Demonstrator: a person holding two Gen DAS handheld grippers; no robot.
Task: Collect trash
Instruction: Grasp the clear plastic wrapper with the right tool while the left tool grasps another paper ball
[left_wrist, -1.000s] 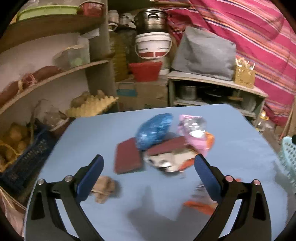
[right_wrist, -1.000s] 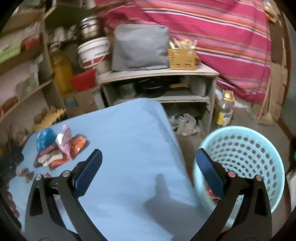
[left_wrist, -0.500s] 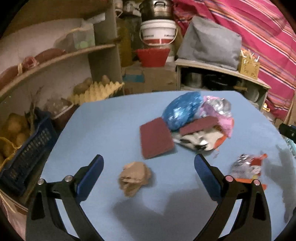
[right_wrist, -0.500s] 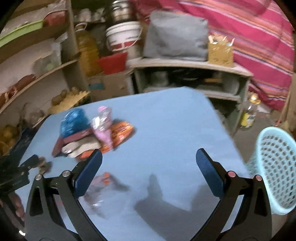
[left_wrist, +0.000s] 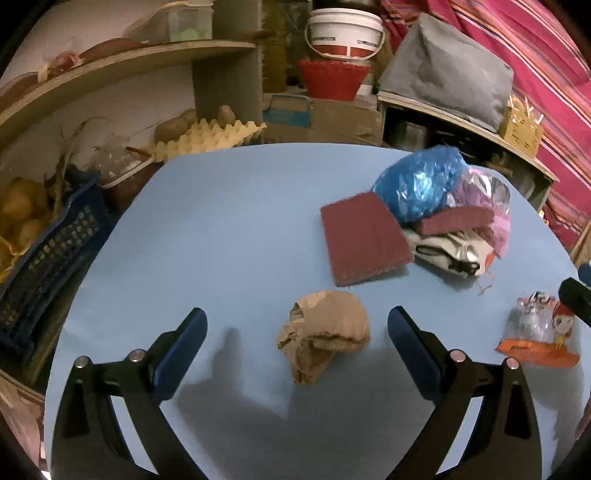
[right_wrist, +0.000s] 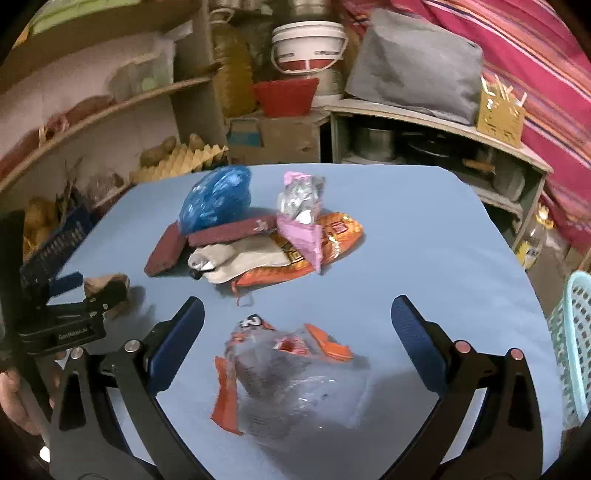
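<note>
trash on the blue table (left_wrist: 229, 221), none picked up yet

left tongs (left_wrist: 295, 332) gape wide around a brown paper wad (left_wrist: 323, 343), holding nothing; right tongs (right_wrist: 297, 332) gape wide over a clear orange wrapper (right_wrist: 291, 373), empty too. a pile (right_wrist: 258, 229) of bags and pads waits behind (all uncollected), basket (right_wrist: 572, 350) at the right edge.
</note>
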